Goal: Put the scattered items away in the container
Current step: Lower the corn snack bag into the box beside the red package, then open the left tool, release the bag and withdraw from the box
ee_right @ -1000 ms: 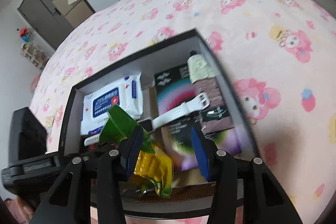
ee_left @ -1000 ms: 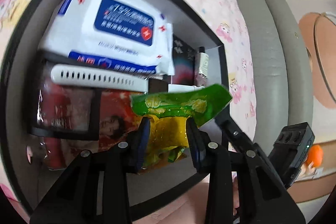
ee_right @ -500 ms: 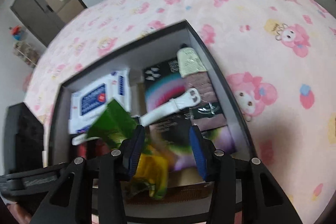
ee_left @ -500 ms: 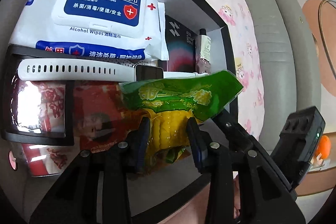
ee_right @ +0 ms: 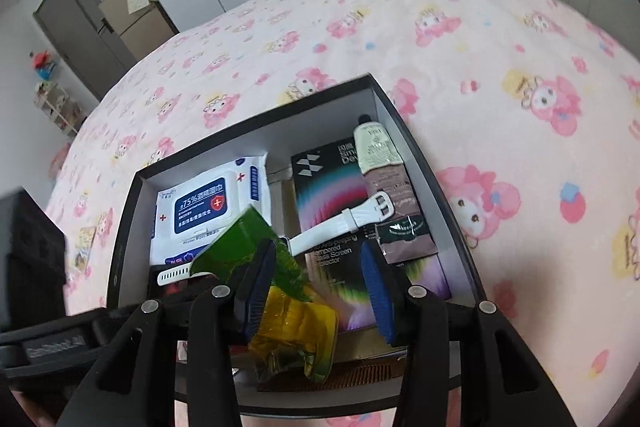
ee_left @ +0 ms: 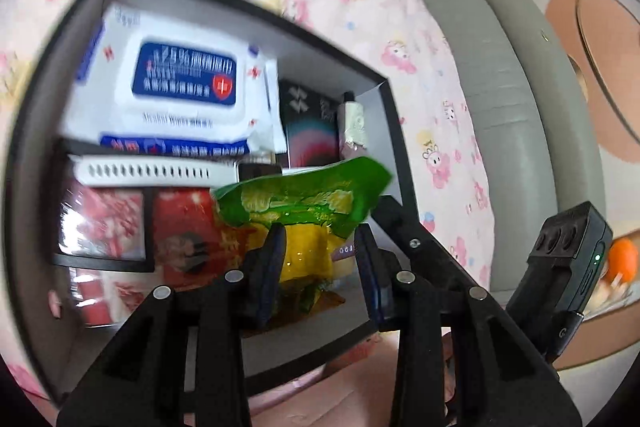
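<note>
Green-yellow snack packet point(ee_left: 304, 203) | now loose in box point(ee_left: 400, 147), lower centre | my left claw point(ee_left: 320, 247) wide, retreating | right claw point(ee_right: 316, 267) wide | item judged stowed.

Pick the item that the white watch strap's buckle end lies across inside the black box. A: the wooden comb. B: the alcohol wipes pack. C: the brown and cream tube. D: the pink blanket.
C: in the right wrist view the white watch strap ends with its buckle lying on the brown and cream tube, well apart from the alcohol wipes pack.
</note>
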A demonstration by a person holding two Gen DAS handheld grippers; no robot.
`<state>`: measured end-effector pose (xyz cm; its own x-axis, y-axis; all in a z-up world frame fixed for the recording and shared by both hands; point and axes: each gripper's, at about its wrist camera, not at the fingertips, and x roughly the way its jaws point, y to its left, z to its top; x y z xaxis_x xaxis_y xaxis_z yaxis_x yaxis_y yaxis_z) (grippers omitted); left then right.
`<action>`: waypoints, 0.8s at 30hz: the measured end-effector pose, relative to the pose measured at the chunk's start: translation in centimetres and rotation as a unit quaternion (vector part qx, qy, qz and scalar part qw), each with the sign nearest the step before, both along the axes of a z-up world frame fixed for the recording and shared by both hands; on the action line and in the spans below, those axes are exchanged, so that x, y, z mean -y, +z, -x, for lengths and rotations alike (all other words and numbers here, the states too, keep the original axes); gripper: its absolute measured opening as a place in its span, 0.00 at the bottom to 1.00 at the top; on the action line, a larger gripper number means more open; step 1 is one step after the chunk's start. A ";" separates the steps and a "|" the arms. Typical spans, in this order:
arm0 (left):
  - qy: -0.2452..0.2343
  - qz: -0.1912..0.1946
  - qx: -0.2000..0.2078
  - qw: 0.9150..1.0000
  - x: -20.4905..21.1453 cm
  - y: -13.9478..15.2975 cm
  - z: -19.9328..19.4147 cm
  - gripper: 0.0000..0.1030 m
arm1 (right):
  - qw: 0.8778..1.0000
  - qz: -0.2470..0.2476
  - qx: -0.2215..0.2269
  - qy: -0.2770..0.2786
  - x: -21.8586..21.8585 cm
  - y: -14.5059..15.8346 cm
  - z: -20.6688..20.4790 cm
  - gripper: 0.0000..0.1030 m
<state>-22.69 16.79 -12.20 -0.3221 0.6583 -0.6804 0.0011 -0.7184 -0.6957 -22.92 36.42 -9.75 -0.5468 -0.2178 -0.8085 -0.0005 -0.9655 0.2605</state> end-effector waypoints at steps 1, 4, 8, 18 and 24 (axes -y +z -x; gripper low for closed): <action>-0.002 0.005 -0.008 1.000 0.1 0.5 -0.2 0.34 | 1.000 -0.005 -0.006 0.005 0.4 0.2 -0.1 0.40; -0.003 0.019 -0.023 1.000 -0.3 1.4 -0.3 0.32 | 0.999 -0.018 -0.022 0.017 1.6 1.0 -0.8 0.40; -0.008 0.032 -0.035 0.999 0.0 2.3 -2.1 0.32 | 0.999 -0.026 -0.033 0.025 2.7 1.3 -1.8 0.40; -0.034 0.058 -0.059 0.996 3.6 4.4 -8.9 0.32 | 0.998 0.007 -0.035 0.047 5.4 2.0 -7.5 0.40; -0.024 0.067 -0.075 0.995 6.4 6.1 -11.9 0.32 | 0.996 0.018 -0.040 0.073 8.3 3.2 -10.4 0.40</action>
